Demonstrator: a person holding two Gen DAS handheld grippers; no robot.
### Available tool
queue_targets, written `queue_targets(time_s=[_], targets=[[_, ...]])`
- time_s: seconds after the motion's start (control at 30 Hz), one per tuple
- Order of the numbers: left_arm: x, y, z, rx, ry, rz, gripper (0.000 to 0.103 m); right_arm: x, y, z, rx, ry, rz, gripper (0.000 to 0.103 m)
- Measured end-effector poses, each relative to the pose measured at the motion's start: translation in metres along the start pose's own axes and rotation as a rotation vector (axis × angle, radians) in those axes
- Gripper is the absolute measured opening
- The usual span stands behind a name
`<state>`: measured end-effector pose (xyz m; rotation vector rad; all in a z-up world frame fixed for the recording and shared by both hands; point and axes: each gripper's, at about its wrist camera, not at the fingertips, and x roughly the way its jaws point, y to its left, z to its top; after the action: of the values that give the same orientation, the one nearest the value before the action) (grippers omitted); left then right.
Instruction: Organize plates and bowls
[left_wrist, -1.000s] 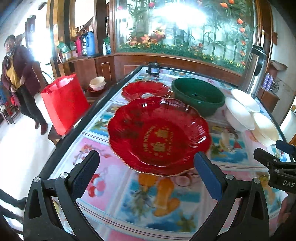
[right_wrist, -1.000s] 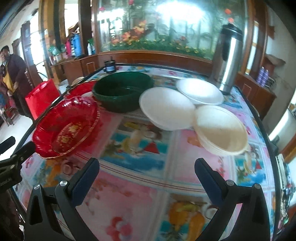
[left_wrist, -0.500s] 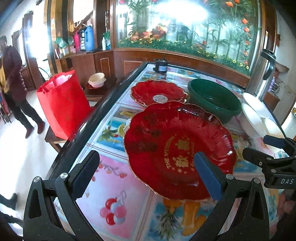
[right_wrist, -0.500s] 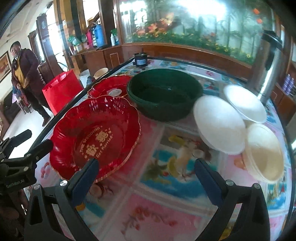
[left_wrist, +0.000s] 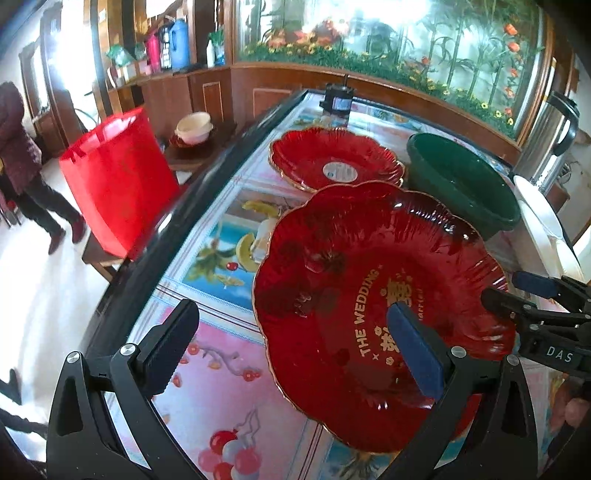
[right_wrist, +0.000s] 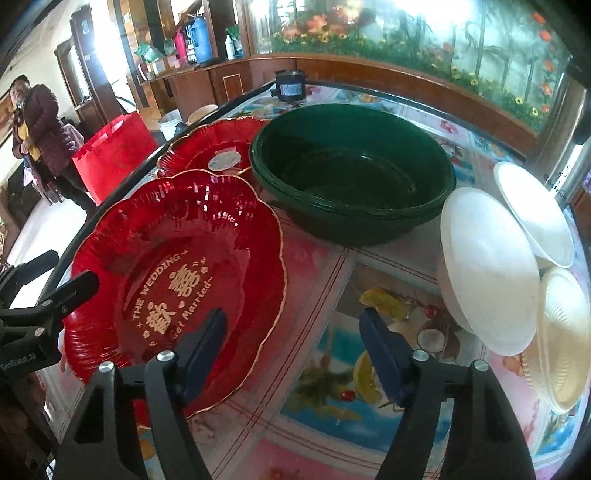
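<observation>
Judging from the bench (right_wrist: 325, 280), sorting has barely begun: both claws, left (left_wrist: 291, 343) wide and right (right_wrist: 291, 343) narrowing but empty, straddle the near red plate's (right_wrist: 177, 280) rim, other dishes unstacked.

Each gripper (left_wrist: 291, 347) has 2 black arms with silver screws, blue pads and white "DAS" lettering.

Red gold-lettered plate (right_wrist: 177, 280), dark green bowl (right_wrist: 354, 173), white plates (right_wrist: 487, 269), fruit-patterned table (right_wrist: 369, 373).
</observation>
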<state>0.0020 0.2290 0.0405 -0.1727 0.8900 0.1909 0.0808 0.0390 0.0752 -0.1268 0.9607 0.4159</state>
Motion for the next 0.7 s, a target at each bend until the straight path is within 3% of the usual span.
queue_targets(time_s=[0.03,0.1,0.2,0.33,0.4,0.47,0.57,0.7], targets=[[0.002,0.001,0.0,-0.006,0.007,-0.002,0.103,0.0,0.0,-0.001,0.0,0.001,0.003,0.068],[0.005,0.001,0.0,-0.012,0.016,-0.005,0.102,0.001,-0.001,0.0,-0.003,0.008,0.0,0.054],[0.013,0.0,0.001,-0.013,0.044,-0.006,0.091,0.008,-0.001,0.004,-0.002,0.023,0.037,0.037],[0.033,0.0,-0.001,-0.003,0.125,-0.002,0.032,0.011,0.0,0.004,-0.01,0.031,0.065,0.028],[0.032,0.003,-0.001,-0.022,0.115,-0.013,0.027,0.011,0.005,0.005,-0.035,0.039,0.068,0.022],[0.029,0.004,0.001,-0.028,0.122,-0.021,0.026,0.009,0.014,0.005,-0.077,0.036,0.057,0.022],[0.026,0.006,0.002,-0.029,0.117,-0.016,0.026,0.009,0.026,0.003,-0.145,0.023,-0.019,0.022],[0.025,0.008,0.0,-0.039,0.118,-0.014,0.026,0.005,0.023,0.001,-0.116,0.0,0.018,0.022]])
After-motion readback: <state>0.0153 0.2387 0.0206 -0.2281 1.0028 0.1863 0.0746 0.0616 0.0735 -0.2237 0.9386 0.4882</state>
